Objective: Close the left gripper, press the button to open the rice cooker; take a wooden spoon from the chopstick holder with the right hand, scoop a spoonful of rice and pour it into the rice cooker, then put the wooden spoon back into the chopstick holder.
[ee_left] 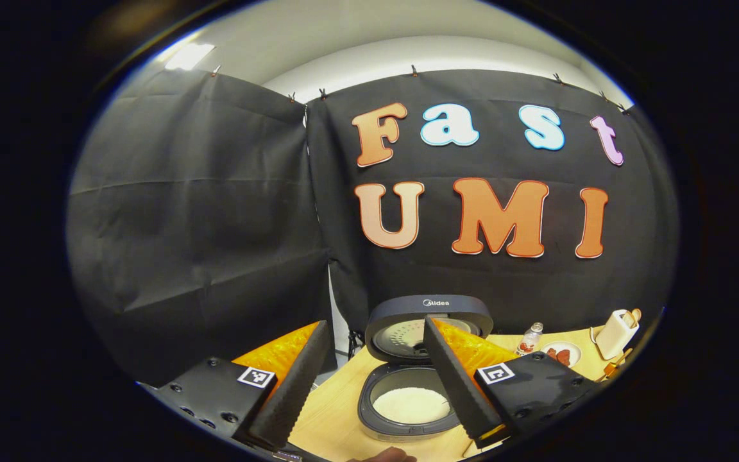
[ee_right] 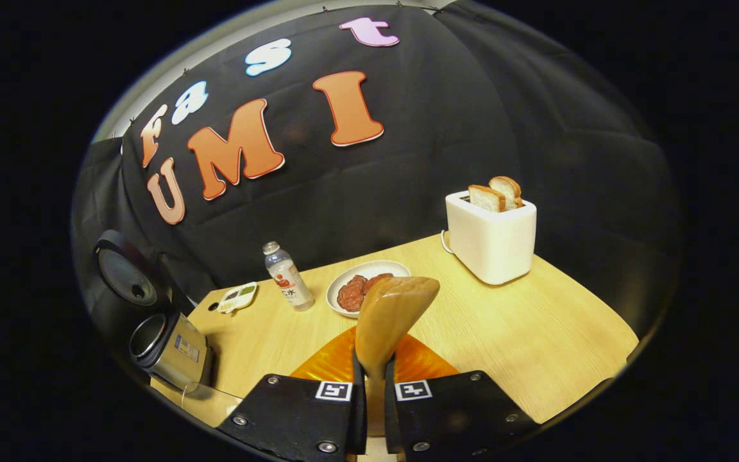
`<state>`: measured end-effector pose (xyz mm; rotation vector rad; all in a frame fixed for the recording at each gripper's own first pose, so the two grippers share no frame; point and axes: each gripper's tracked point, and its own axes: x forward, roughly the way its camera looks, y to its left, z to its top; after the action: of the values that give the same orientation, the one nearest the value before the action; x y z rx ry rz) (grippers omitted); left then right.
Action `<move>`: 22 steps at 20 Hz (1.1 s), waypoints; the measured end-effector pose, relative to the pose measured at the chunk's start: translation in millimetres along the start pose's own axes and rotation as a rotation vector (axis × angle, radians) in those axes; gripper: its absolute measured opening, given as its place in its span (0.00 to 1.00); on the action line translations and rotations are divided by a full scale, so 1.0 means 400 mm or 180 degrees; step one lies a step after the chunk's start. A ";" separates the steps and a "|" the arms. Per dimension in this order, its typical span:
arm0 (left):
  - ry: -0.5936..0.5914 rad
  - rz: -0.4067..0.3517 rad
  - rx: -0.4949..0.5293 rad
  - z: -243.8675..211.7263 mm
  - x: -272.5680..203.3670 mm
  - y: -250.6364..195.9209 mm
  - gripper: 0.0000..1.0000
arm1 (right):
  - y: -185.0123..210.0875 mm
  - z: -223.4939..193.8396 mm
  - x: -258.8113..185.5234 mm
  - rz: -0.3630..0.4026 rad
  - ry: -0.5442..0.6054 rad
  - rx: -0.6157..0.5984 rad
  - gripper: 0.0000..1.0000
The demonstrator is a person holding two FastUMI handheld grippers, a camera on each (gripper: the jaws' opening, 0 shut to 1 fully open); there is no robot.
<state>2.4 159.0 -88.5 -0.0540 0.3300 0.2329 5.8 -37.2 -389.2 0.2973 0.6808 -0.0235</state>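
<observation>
The wooden spoon (ee_right: 390, 314) stands up out of the right gripper (ee_right: 369, 385), its handle pinched between jaws drawn nearly together, so the bowl rises clear of the tabletop (ee_right: 536, 333) and faces forward where the camera can watch it; the bowl looks empty from this side (its hollow may be turned away, so I cannot tell whether any rice sits in it). Held upright and high like this, it reads as a spoon in transit rather than one scooping.

The rice cooker (ee_left: 411, 391) sits at the left of the tabletop with its lid (ee_left: 429, 324) swung fully back, which leaves the inner pot open from above; white rice (ee_left: 412, 404) lies in the bottom. In the right gripper view the cooker (ee_right: 167, 350) appears at the far left edge, well apart from the spoon.

The left gripper (ee_left: 369, 385) hangs above and in front of the cooker with its jaws spread wide and nothing between them; the button step looks done, so it is probably just out of the way.

Farther right stand a small bottle (ee_right: 287, 276), a white plate (ee_right: 369, 269) of reddish meat slices, a little sauce dish (ee_right: 237, 296) and a white toaster (ee_right: 490, 237) with two bread slices (ee_right: 496, 192) poking out.
</observation>
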 end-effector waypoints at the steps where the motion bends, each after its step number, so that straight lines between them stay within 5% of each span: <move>1: 0.0027 -0.0035 -0.0014 -0.008 0.001 -0.011 0.92 | -0.011 -0.023 0.002 -0.0041 0.0127 -0.0025 0.12; 8: 0.0045 -0.0159 0.0071 0.026 0.053 -0.058 0.92 | -0.048 -0.080 -0.041 -0.0083 0.0641 0.0074 0.20; 10: 0.0058 -0.0238 0.0089 0.032 0.075 -0.087 1.00 | -0.063 -0.073 -0.061 -0.0102 0.0701 0.0110 0.32; 14: 0.0092 -0.0241 0.0127 0.043 0.167 -0.125 1.00 | -0.119 -0.046 -0.108 -0.0321 0.0763 0.0222 0.57; 15: 0.0128 -0.0237 0.0125 0.047 0.191 -0.134 0.98 | -0.117 -0.031 -0.130 -0.0300 0.0744 0.0276 0.66; 16: 0.0140 -0.0258 0.0102 0.057 0.220 -0.148 1.00 | -0.118 -0.006 -0.146 -0.0299 0.0664 0.0294 0.64; 17: 0.0161 -0.0280 0.0097 0.069 0.246 -0.159 1.00 | -0.125 0.017 -0.158 -0.0322 0.0573 0.0271 0.76; 22: 0.0523 -0.0405 0.0069 0.068 0.381 -0.192 0.98 | -0.145 0.149 -0.256 -0.0416 0.0197 0.0087 0.82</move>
<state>169.2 119.9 -111.7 -0.0727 0.4909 0.0987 -44.2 -117.2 -296.8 0.2805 0.7611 -0.1487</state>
